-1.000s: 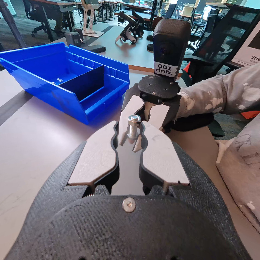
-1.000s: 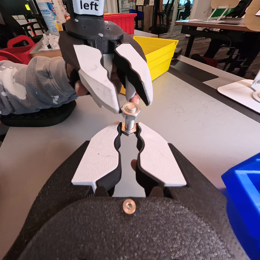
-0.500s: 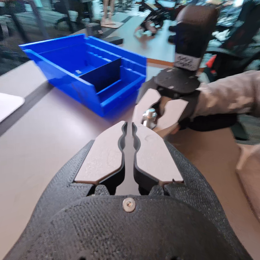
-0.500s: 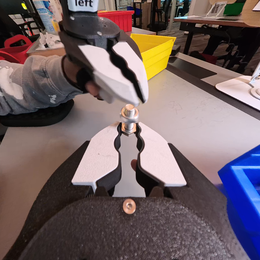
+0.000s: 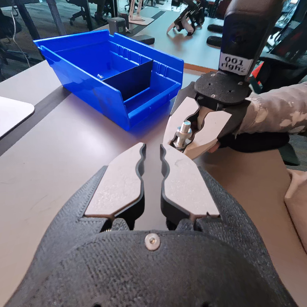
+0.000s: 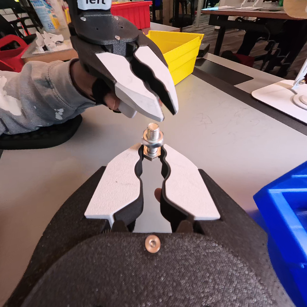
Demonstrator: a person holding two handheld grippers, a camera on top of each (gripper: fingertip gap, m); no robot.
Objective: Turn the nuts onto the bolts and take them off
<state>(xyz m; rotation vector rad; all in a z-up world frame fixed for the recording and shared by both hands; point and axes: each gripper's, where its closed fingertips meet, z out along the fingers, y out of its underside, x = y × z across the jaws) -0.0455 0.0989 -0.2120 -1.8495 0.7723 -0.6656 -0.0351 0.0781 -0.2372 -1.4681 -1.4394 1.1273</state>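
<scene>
One divided blue bin [image 5: 106, 69] on the table [image 5: 58, 149] in left wrist view: small bolt [image 5: 100, 76] in the far compartment, near one looks bare. Left gripper [image 5: 152, 146] slightly parted, holding nothing.

Right wrist view: right gripper [image 6: 152, 150] clamped on bolt head, bolt [image 6: 152, 132] upright, nut [image 6: 152, 139] threaded partway. Yellow bin [image 6: 181, 49] behind, contents hidden.
</scene>
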